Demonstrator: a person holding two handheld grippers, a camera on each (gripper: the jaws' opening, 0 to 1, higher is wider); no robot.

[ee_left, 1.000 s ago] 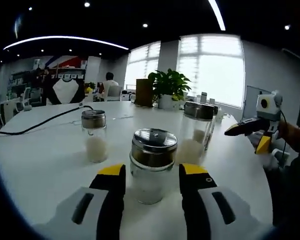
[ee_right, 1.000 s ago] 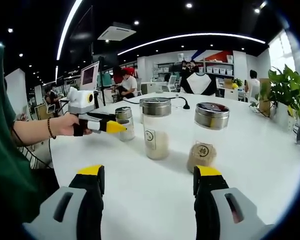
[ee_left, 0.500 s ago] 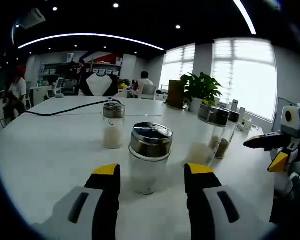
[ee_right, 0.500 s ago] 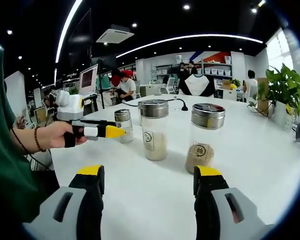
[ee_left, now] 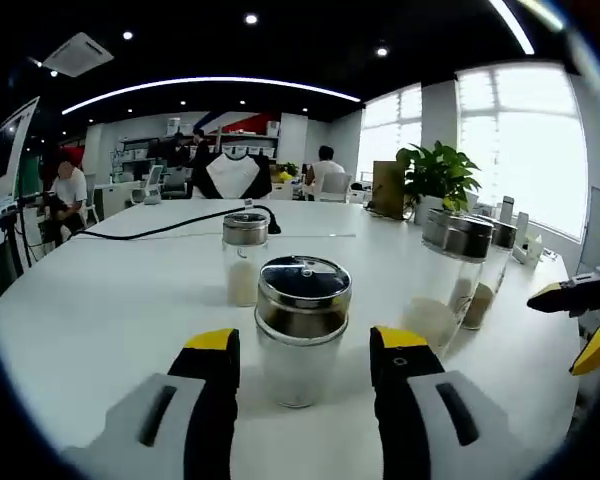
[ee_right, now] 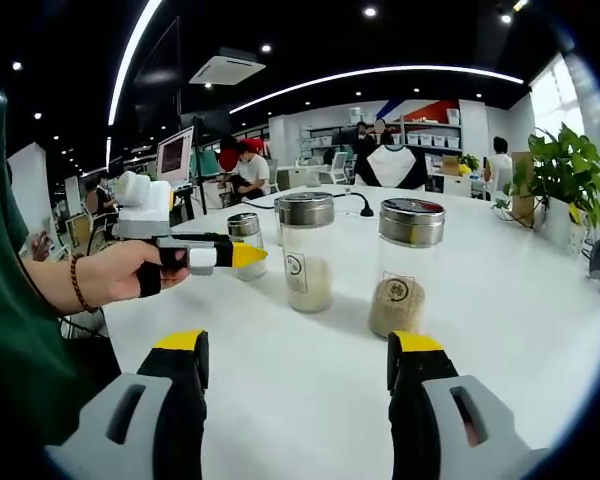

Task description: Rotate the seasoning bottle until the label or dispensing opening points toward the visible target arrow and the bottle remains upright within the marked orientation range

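Left gripper [ee_left: 305, 350] is sitting wide open w/ the seasoning bottle [ee_left: 302, 330] standing upright on the white table [ee_left: 100, 310] btwn its jaws, untouched. Right gripper [ee_right: 298, 350] is hovering open, holding nothing, near two taller jars [ee_right: 308, 252].

You're in an open office with a black ceiling [ee_left: 280, 40] crossed by curved light strips [ee_left: 210, 82], bright windows [ee_left: 525, 140] behind a potted plant [ee_left: 438, 180], and a big white table [ee_left: 100, 300].

Left tool [ee_left: 302, 355] gapes wide; right tool [ee_right: 298, 362] likewise, both level.
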